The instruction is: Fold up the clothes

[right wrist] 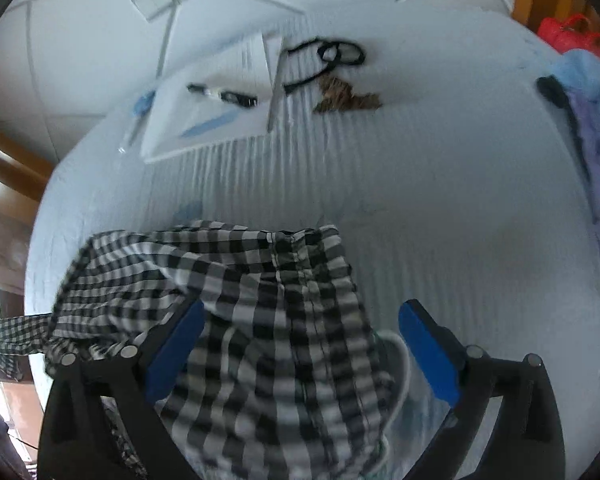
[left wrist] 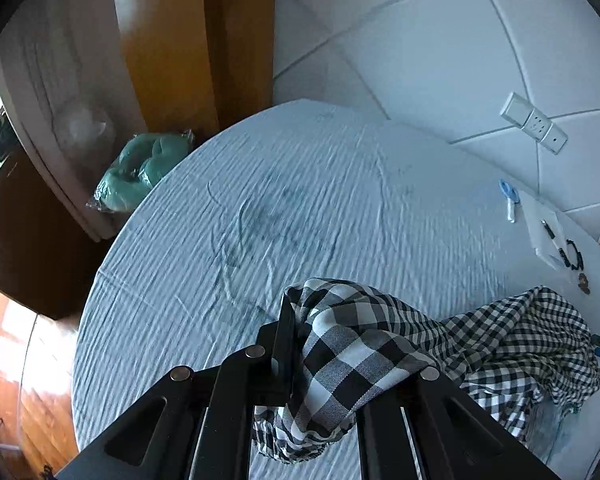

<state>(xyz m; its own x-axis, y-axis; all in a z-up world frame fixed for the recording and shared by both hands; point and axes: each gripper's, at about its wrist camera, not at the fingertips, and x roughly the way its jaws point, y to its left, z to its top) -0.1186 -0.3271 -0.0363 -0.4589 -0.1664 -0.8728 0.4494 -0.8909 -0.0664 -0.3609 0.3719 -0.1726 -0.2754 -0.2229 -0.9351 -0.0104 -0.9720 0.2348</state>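
A black-and-white checked garment (left wrist: pixel 512 340) lies bunched on the pale blue ribbed sheet (left wrist: pixel 300 200). My left gripper (left wrist: pixel 320 344) is shut on one end of the checked garment and holds it lifted; the cloth drapes over the right finger and hides it. In the right wrist view the checked garment (right wrist: pixel 260 300) spreads between and in front of my right gripper (right wrist: pixel 300 328). Its blue pads (right wrist: pixel 428 352) stand wide apart, open, with cloth lying between them but not pinched.
A white pad with a pen (right wrist: pixel 220 96), black glasses (right wrist: pixel 340 54) and a brown hair clip (right wrist: pixel 348 98) lie at the far side. A blue and purple cloth pile (right wrist: pixel 592 128) sits at the right edge. A green bagged item (left wrist: pixel 140 172) rests by the wooden door.
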